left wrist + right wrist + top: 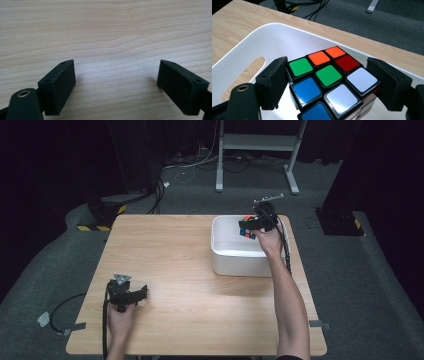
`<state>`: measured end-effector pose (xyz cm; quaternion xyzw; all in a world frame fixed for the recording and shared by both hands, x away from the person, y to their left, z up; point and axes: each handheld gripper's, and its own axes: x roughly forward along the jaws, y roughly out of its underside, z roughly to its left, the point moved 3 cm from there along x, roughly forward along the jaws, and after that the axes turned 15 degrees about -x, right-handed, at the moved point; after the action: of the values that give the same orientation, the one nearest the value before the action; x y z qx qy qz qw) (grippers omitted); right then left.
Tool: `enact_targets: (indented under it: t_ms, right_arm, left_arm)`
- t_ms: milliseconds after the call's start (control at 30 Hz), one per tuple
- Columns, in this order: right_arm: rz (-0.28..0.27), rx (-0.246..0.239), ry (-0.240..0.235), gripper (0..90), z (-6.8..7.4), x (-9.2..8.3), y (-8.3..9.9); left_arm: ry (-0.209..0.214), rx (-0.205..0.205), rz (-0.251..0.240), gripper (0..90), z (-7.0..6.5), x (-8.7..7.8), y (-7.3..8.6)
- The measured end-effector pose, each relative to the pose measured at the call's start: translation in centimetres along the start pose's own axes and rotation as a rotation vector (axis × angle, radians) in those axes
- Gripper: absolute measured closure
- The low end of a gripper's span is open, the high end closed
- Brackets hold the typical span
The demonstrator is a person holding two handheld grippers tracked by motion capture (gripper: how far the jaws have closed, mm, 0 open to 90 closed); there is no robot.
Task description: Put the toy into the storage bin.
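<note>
A scrambled puzzle cube (pixel 329 82) with green, orange, red, white and blue stickers sits between the jaws of my right gripper (pixel 329 75), which press on its left and right sides. In the high view that gripper (pixel 248 226) holds the cube (pixel 246 232) inside the far right part of a white plastic bin (pixel 239 264). The bin's wall, with a slot handle (pixel 244 75), curves behind the cube. My left gripper (pixel 142 293) rests low near the table's front left. Its jaws stand wide apart over bare wood (pixel 116 82).
The wooden table (pixel 175 255) carries the bin at its back right. Dark floor surrounds it, with cables and a white metal stand (pixel 257 142) beyond the far edge. A yellow-black striped base (pixel 95 227) sits off the back left corner.
</note>
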<state>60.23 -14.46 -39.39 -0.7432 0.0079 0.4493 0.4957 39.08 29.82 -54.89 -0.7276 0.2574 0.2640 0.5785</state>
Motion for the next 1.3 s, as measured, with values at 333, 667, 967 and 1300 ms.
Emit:
enact_targets:
  t_ms: [333, 667, 967, 1300]
  right_arm:
    - [0.007, -0.014, 0.009, 20.2, 0.2, -0.4, 0.0]
    - [0.000, -0.025, 0.004, 20.3, 0.6, -0.9, 0.1]
    - [-0.033, -0.035, -0.026, 20.5, 1.4, -1.9, 0.0]
    - [-0.055, -0.040, -0.053, 20.6, 2.5, -2.6, 0.1]
  left_arm:
    - [0.000, 0.000, 0.000, 15.3, 0.0, 0.0, 0.0]
    - [0.000, 0.000, 0.000, 15.3, 0.0, 0.0, 0.0]
    - [0.000, 0.000, 0.000, 15.3, 0.0, 0.0, 0.0]
    - [0.000, 0.000, 0.000, 15.3, 0.0, 0.0, 0.0]
